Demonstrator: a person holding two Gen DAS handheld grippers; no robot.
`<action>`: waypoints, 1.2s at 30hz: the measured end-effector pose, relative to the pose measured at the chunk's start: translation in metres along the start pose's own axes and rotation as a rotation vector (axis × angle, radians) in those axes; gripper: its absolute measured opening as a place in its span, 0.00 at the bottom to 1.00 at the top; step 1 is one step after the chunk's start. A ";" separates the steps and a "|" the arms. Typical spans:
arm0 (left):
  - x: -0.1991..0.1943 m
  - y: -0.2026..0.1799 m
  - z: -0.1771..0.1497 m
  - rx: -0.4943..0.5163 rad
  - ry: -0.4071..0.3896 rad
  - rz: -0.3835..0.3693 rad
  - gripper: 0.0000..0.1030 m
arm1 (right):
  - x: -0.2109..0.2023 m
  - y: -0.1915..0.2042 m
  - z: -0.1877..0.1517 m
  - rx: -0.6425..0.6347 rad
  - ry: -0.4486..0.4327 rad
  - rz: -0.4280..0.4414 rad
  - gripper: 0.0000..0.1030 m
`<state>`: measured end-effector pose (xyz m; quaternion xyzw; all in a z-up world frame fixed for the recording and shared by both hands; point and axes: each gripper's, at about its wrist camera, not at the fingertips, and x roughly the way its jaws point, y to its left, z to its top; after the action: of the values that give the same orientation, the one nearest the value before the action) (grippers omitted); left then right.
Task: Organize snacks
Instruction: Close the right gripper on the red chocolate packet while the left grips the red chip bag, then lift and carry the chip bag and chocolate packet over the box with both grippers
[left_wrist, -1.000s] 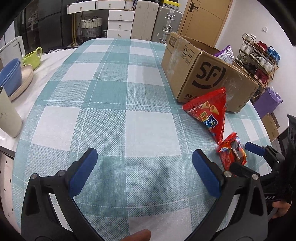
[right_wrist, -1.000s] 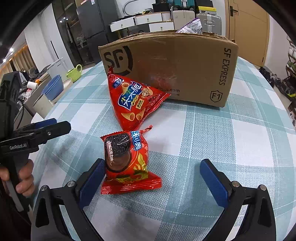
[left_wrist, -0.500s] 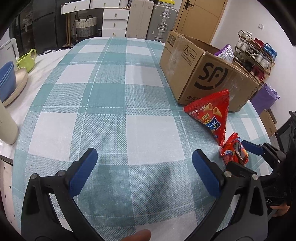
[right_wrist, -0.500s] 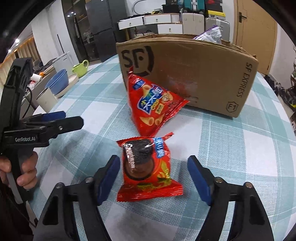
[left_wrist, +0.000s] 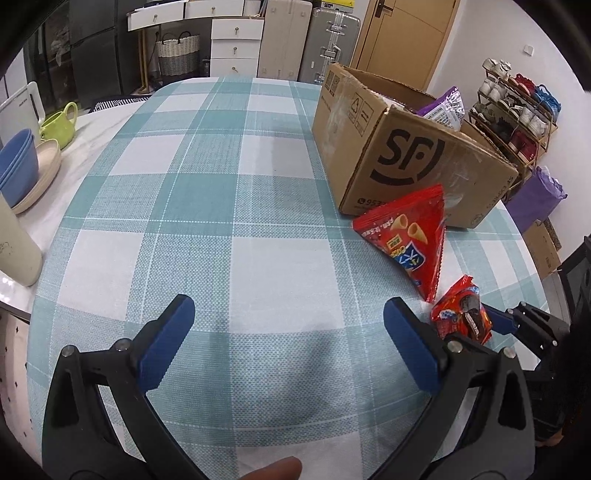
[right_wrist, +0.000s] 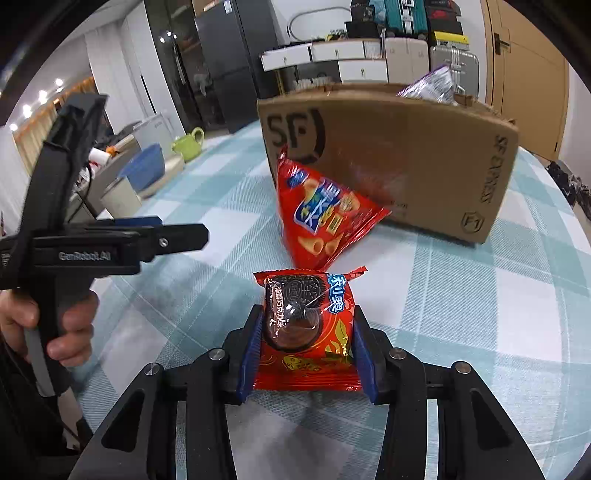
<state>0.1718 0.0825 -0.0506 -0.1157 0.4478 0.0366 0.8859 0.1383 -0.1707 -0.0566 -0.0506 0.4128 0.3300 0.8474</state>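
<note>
Cookie packet (right_wrist: 308, 328), red, sits clamped between the blue pads (right_wrist: 249, 354) of the right gripper (right_wrist: 306, 356), whose jaws have just been closing onto it, above the checked tablecloth (right_wrist: 461, 317). Only the right wrist view shows this grip squarely; the left wrist view hides it partly behind the left gripper (left_wrist: 286, 343), which is spread wide and empty. Count: two red packets outside the cardboard box (left_wrist: 413, 158), the second a triangular snack bag (left_wrist: 410, 236) leaning against it; one purple packet (left_wrist: 443, 107) inside.
</note>
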 end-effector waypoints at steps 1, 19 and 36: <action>0.000 -0.003 0.001 -0.004 0.001 -0.002 0.99 | -0.004 -0.003 0.000 0.004 -0.011 0.006 0.43; 0.039 -0.076 0.033 0.004 0.034 -0.110 0.99 | -0.057 -0.087 0.005 0.124 -0.142 -0.057 0.43; 0.070 -0.099 0.045 0.027 0.065 -0.146 0.58 | -0.055 -0.089 0.002 0.137 -0.130 -0.085 0.43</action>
<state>0.2659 -0.0058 -0.0639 -0.1372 0.4670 -0.0380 0.8727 0.1687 -0.2678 -0.0320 0.0117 0.3759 0.2673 0.8872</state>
